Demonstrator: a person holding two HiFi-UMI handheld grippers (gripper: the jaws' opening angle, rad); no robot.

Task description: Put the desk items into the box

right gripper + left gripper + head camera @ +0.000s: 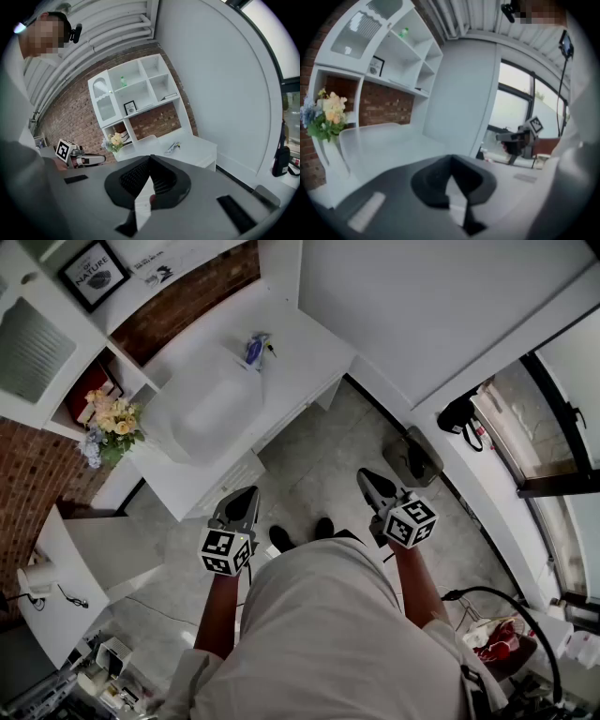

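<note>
A translucent white box [202,404] stands on the white desk [309,352] ahead of me, with nothing visible inside it. Small blue and white desk items [255,350] lie on the desk just behind the box; they also show as the blue and white items [172,147] in the right gripper view. Both grippers are held in the air over the floor, well short of the desk. The left gripper [244,504] has its jaws together and holds nothing, as does the left gripper [450,159] in its own view. The right gripper [373,482] is shut and empty too, likewise the right gripper [150,159].
A bunch of flowers [112,425] stands at the desk's left end under a white shelf unit [37,343] with a framed picture [94,275]. A black bag [459,415] hangs by the window on the right. A grey object [424,457] sits on the tiled floor.
</note>
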